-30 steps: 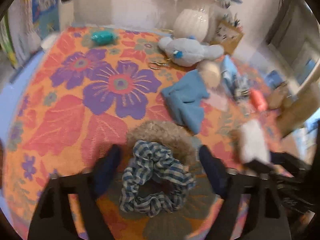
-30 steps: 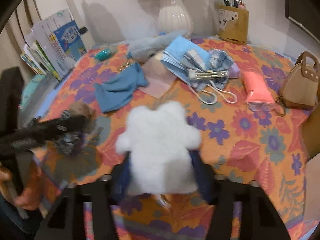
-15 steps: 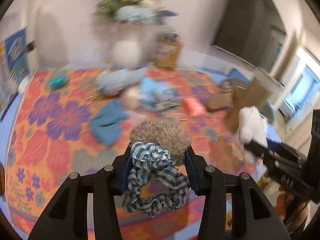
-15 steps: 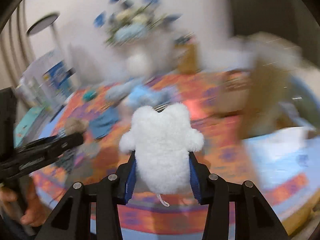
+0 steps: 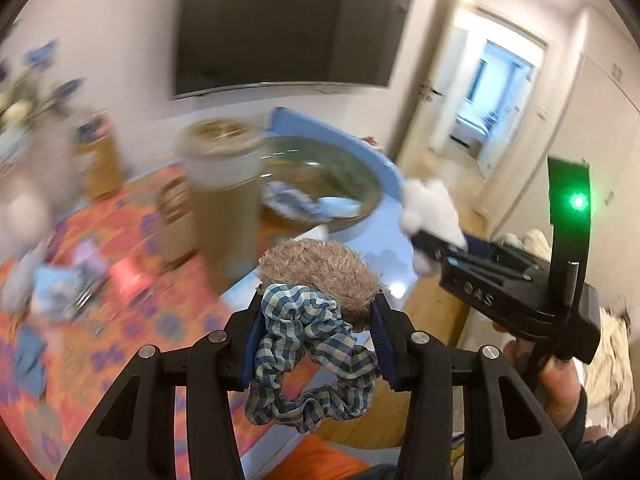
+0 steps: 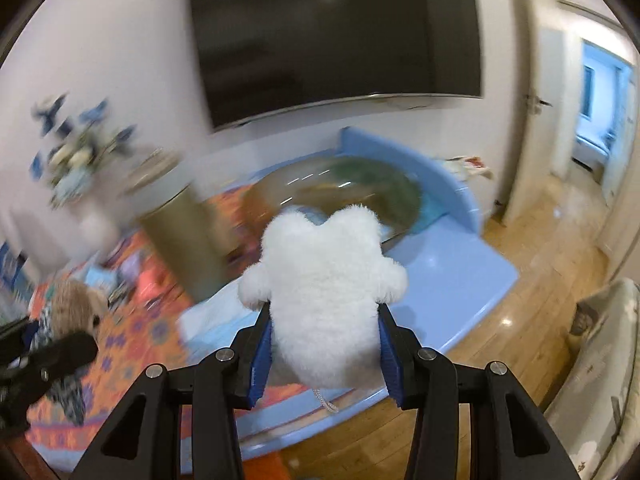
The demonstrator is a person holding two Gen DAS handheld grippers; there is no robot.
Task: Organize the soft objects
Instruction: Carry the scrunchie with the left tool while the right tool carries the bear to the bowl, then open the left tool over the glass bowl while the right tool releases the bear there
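Observation:
My left gripper [image 5: 316,340] is shut on a blue checked scrunchie [image 5: 308,356] and a brown furry scrunchie [image 5: 320,268] together, held in the air above the table's edge. My right gripper [image 6: 322,344] is shut on a white fluffy toy [image 6: 324,280], also lifted. In the left wrist view the right gripper [image 5: 436,236] shows at the right with the white toy [image 5: 430,208], a hand under it. In the right wrist view the left gripper [image 6: 52,354] shows at the far left with the brown scrunchie [image 6: 74,306]. Ahead lies a round glass bowl [image 6: 400,196] on a blue surface [image 6: 460,280].
A tall gold-brown cylinder [image 5: 224,196] stands between the floral tablecloth [image 5: 80,352] and the bowl. Some cloth items [image 5: 304,204] lie inside the bowl. A dark wall screen [image 6: 332,36], a vase of flowers [image 6: 76,152], wooden floor [image 6: 540,320] and an open doorway [image 5: 492,92] surround it.
Both grippers rose off the flowered table and swung right, carrying the scrunchies and the white toy. The left jaws closed onto both scrunchies. The view now faces the bowl and screen.

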